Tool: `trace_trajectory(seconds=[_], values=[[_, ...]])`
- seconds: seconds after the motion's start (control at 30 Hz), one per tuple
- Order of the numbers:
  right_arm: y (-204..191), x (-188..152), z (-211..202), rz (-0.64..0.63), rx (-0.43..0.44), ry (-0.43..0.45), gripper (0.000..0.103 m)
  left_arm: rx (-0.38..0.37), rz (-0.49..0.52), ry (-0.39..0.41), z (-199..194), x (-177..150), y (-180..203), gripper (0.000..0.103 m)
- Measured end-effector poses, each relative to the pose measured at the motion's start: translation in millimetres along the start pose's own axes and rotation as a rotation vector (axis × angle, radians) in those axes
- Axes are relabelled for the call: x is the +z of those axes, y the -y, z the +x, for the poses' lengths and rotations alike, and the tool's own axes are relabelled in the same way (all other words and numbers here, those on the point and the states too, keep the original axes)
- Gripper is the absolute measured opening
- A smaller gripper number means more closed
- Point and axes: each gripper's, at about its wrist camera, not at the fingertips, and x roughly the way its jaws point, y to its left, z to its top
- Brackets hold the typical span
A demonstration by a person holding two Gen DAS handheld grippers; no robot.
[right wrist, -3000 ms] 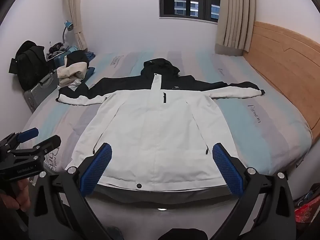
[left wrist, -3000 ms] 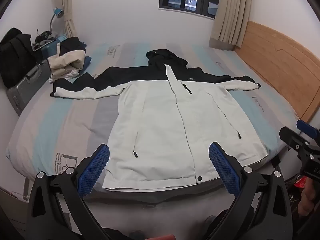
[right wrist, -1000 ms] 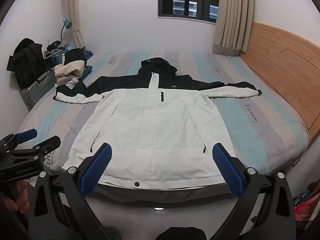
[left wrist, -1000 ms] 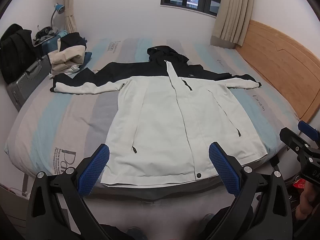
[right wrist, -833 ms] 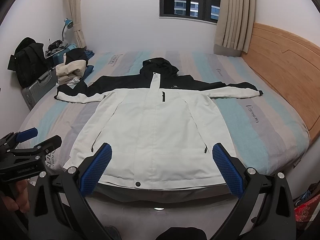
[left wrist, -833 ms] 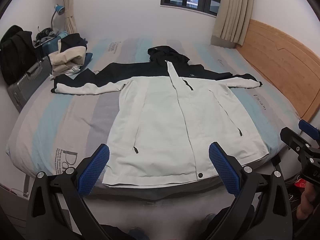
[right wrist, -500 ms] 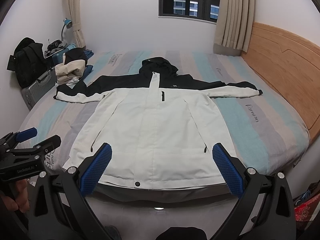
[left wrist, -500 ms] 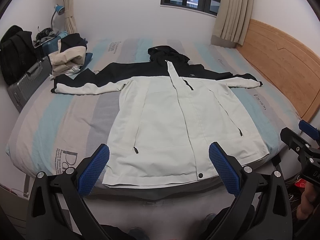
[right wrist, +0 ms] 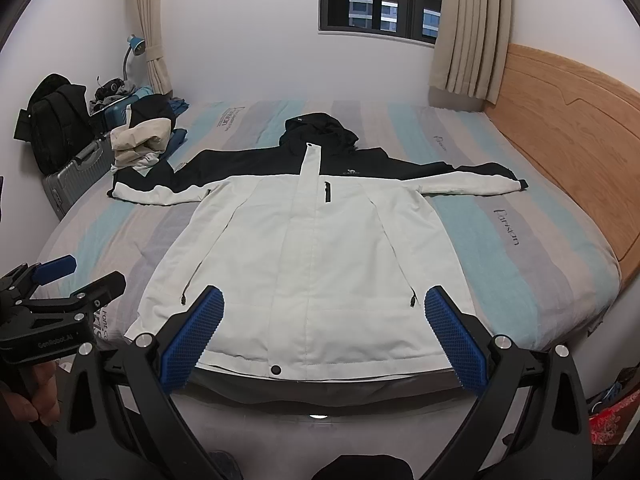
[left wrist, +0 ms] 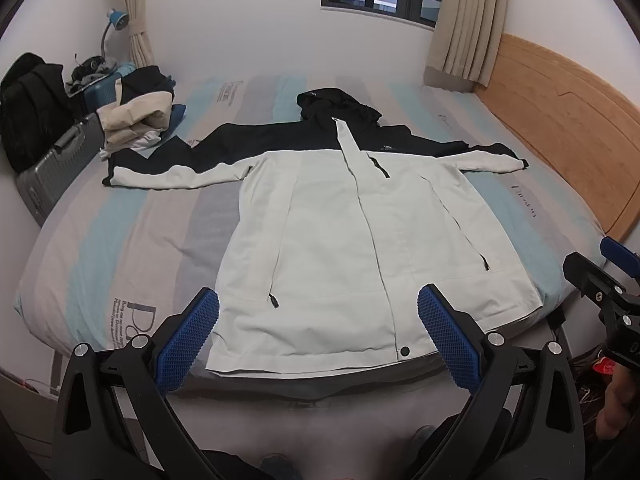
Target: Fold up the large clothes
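Left wrist view is showing my left gripper (left wrist: pixel 318 332) hanging off the foot of the bed (left wrist: pixel 120 232), fingers spread wide, nothing between the blue pads (left wrist: pixel 188 336). Right wrist view is giving the same picture for my right gripper (right wrist: pixel 324 334): spread wide, gripping nothing, level with the near mattress edge. Both are pointing forward along the bed, tilted slightly down, side by side; each one is catching the other at its frame edge. Target is the white-and-black hooded jacket (right wrist: pixel 308 248), lying face up and flat on the striped mattress, zipped, hood (right wrist: pixel 320 130) toward the window (right wrist: pixel 380 0), both sleeves stretched straight out, hem at the near edge just beyond my pads. I'm reading this as the pre-grasp step: garment is laid out, no fold started. Next move, as I judge it, is reaching in for a sleeve or a side edge and bringing it across the torso; left sleeve cuff (left wrist: pixel 116 178) is sitting near a pile of other clothes (left wrist: pixel 136 116), so I'm expecting to need a clean pinch on one layer only. Fabric is looking stiff and slippery, likely to spring back.
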Motion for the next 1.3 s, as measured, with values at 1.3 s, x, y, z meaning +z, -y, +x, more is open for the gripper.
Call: trace_trajectory(seconds=[1.3], values=[[-35.4, 270.2, 401.3, -0.189, -0.008, -0.088, 0.097, 0.323, -0.29, -0.096, 338.2, 244.3, -369.3, 0.097]])
